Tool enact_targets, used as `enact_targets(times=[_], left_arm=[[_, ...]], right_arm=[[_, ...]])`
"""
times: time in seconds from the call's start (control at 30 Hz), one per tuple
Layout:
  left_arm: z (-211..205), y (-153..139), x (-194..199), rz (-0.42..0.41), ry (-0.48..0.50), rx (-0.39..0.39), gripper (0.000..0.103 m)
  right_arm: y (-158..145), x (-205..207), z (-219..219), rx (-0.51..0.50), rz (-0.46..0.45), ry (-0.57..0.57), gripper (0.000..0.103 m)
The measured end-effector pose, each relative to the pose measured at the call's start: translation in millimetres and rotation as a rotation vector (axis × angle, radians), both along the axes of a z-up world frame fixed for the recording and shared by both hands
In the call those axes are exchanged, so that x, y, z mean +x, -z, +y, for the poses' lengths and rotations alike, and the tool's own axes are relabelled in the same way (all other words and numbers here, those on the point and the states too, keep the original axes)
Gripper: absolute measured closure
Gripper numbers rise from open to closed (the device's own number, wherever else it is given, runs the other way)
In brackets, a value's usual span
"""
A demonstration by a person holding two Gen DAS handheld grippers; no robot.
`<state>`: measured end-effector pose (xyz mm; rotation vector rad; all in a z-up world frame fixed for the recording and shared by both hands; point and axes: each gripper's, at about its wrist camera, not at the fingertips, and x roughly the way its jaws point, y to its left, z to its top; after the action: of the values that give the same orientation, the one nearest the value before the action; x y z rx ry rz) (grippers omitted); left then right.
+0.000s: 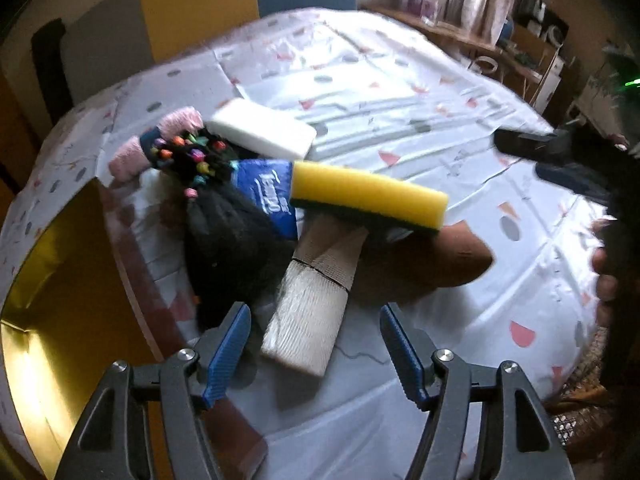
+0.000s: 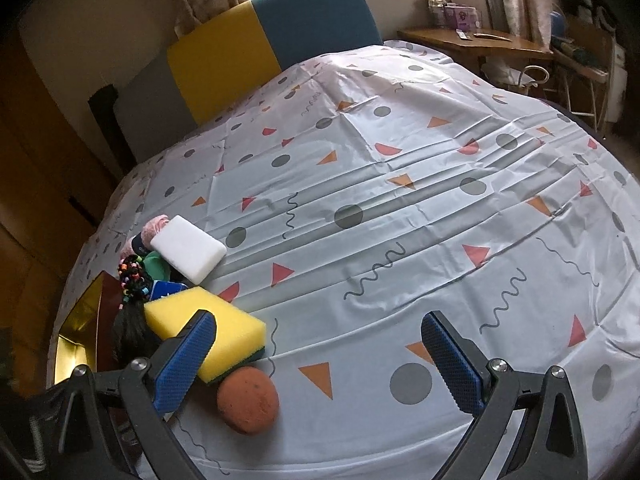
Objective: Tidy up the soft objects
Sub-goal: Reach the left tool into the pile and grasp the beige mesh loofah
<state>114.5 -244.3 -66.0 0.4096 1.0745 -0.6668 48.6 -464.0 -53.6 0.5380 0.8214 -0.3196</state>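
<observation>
The left tool [image 1: 316, 344] hangs wide and empty over a heap of soft things at the tabletop [image 2: 400, 184] edge, its jaws straddling the near end of a cream mesh-wrapped roll [image 1: 310, 312] without pressing on it. That roll looks like the piece to take. The step is best done by lowering squarely over its free near end, closing across the narrow width, and lifting straight up so the yellow sponge [image 1: 368, 196] resting across its far end slides off rather than comes along.

Crowding is the main trouble. The black hairpiece with coloured beads [image 1: 224, 220] lies just beside the roll on the left and could snag the left jaw; the brown pad [image 1: 432, 264] sits touching it on the right. Behind are a blue tissue pack [image 1: 268, 192], a white foam block [image 1: 264, 128] and pink knitted pieces [image 1: 132, 156]. A gold-lined box [image 1: 60, 272] stands open at the left, likely the place for them.

The right tool [image 2: 320, 360] also stands wide with nothing in it, near the sponge and pad.
</observation>
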Motion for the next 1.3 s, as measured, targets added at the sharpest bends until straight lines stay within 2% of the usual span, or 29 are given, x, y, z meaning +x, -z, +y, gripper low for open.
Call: enact_targets(times=[0.07, 0.13, 0.23, 0.27, 0.4, 0.5, 0.6, 0.67, 0.8, 1.0, 1.13, 1.17, 1.2, 1.3], left_arm=[[-4.6, 12.2, 6.9, 0.042, -0.015, 0.013, 0.035], [-6.8, 20.6, 7.3, 0.105, -0.013, -0.009, 0.038], [-4.8, 20.3, -6.7, 0.198, 0.056, -0.127, 0.038], [-4.1, 17.8, -13.5, 0.206, 0.082, -0.152, 0.038], [1.5, 6.9, -25.8, 0.181, 0.102, -0.182, 0.038], [3.1, 2.2, -15.4, 0.148, 0.029, -0.14, 0.038], [1.8, 1.1, 0.5, 0.154, -0.058, -0.118, 0.038], [-4.0, 1.7, 6.6, 0.137, -0.075, -0.091, 0.038], [-13.1, 10.7, 18.7, 0.134, -0.123, -0.045, 0.053], [-28.4, 27.4, 27.6, 0.154, -0.172, -0.098, 0.053], [-34.6, 32.4, 15.3, 0.097, -0.146, -0.105, 0.052], [-34.2, 32.6, 15.3, 0.096, -0.147, -0.11, 0.056], [-33.8, 32.7, 15.4, 0.106, -0.15, -0.121, 0.065], [-23.5, 26.9, 11.5, 0.105, -0.16, -0.14, 0.078]], right_arm=[[-0.7, 0.3, 0.0, 0.0, -0.004, -0.003, 0.0], [-1.0, 0.5, -0.5, 0.002, -0.007, -0.004, 0.0], [-1.0, 0.2, -3.1, 0.01, -0.01, 0.002, 0.0], [-1.1, 0.0, -4.1, 0.017, -0.014, 0.004, 0.0], [-2.1, -1.0, -4.5, 0.024, -0.02, 0.006, 0.0], [-2.7, -1.1, -3.9, 0.027, -0.023, 0.001, 0.0], [-3.1, -1.0, -2.5, 0.025, -0.024, -0.003, 0.0], [-2.9, -1.0, -2.4, 0.026, -0.024, -0.003, 0.0], [-3.1, -1.5, -3.0, 0.031, -0.025, -0.001, 0.0], [-2.3, 0.2, -2.5, 0.03, -0.021, -0.008, 0.0], [-1.3, 1.0, -3.0, 0.024, -0.012, -0.006, 0.0], [-1.0, 1.3, -3.5, 0.022, -0.011, -0.004, 0.0], [-0.7, 1.3, -3.9, 0.024, -0.011, -0.004, 0.0], [0.5, 1.9, -4.3, 0.024, -0.005, -0.005, 0.0]])
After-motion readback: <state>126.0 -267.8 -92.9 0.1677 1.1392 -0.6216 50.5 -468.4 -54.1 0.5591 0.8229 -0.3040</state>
